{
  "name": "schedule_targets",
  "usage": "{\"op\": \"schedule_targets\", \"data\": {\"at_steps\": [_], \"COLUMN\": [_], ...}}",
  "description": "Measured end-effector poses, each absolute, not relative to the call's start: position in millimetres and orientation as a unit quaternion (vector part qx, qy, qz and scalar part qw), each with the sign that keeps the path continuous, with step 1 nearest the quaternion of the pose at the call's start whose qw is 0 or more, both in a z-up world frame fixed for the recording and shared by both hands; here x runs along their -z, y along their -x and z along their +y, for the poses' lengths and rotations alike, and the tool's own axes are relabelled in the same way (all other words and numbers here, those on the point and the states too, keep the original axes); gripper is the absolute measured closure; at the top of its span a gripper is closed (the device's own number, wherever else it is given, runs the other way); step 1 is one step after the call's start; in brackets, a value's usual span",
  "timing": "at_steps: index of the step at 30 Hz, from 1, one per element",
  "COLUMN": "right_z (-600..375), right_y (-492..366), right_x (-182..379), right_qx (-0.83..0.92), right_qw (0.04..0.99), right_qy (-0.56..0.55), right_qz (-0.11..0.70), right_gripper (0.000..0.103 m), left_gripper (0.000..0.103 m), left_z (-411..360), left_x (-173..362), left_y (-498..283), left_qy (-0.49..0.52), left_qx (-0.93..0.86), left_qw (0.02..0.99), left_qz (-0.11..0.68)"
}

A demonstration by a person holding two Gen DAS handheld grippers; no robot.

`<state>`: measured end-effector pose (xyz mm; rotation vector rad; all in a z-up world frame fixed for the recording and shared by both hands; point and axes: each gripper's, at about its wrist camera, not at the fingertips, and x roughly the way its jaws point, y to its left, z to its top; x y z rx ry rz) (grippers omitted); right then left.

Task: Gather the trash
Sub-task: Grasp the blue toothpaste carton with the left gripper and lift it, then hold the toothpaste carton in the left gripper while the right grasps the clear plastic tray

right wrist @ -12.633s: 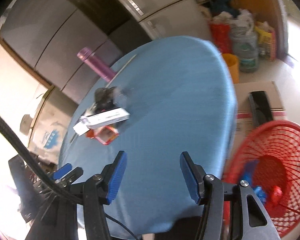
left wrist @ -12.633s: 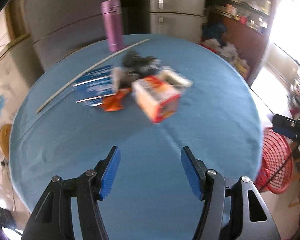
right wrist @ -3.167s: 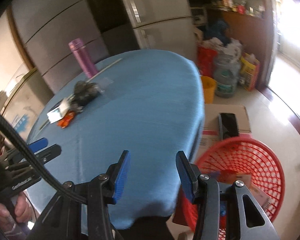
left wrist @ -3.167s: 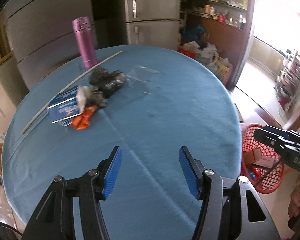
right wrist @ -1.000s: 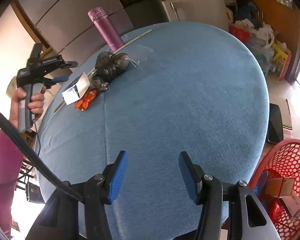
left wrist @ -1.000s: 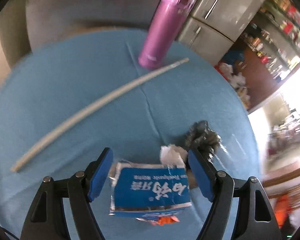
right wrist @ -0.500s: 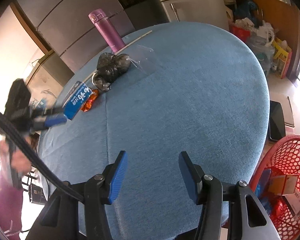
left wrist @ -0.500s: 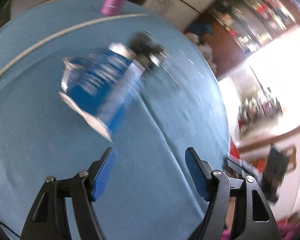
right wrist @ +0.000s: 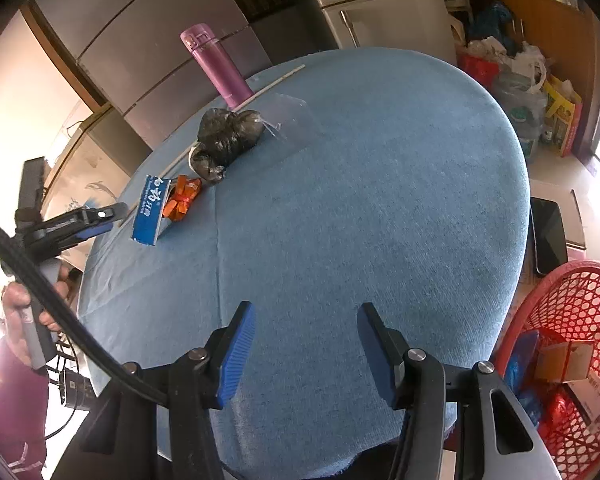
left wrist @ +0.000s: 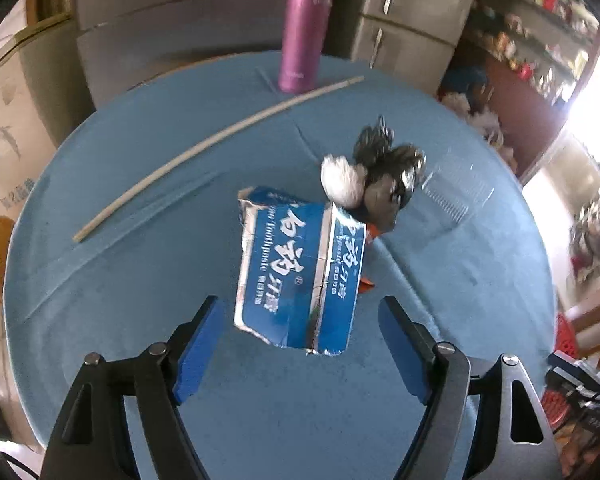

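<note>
Blue cloth covers the round table (left wrist: 120, 280), with grey cabinets and cluttered shelves behind it. Only the right wrist view shows the red mesh basket (right wrist: 580, 300) on the floor, holding boxes. A crumpled blue toothpaste carton (left wrist: 300, 276) lies near a black plastic bag (left wrist: 388, 176). The left hand-held gripper (left wrist: 300, 344), jaws just opening, hovers apart from it. The right hand-held gripper (right wrist: 306, 350) gapes, empty.

Torn blue toothpaste box (left wrist: 300, 268) tilted on blue table, beside black bag (left wrist: 388, 176)
</note>
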<state>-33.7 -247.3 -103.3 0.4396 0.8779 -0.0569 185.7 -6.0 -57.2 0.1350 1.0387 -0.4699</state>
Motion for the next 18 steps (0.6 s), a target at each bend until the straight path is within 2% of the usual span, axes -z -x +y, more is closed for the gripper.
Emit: {"op": "schedule_targets", "data": {"at_steps": [3, 7, 15, 18], "right_z": [-251, -261, -278, -274], "right_y": [23, -4, -101, -126], "right_x": [96, 75, 58, 59], "right_qx": [0.029, 0.033, -0.008, -0.014], "right_qw": [0.888, 0.903, 0.909, 0.910], "right_qy": [-0.194, -0.162, -0.154, -0.149], "right_qz": [0.417, 0.396, 0.386, 0.387], "right_gripper": [0.046, 0.046, 0.038, 0.031], "left_gripper": [0.024, 0.024, 0.023, 0.023], "left_z": [-15, -21, -20, -16], "left_x": [66, 77, 79, 80], "left_y": [-192, -207, -216, -216], "left_qy": [-0.091, -0.073, -0.040, -0.037], "left_qx": [0.213, 0.218, 0.251, 0.256], "left_qw": [0.844, 0.837, 0.832, 0.832], "left_qz": [0.484, 0.496, 0.492, 0.491]}}
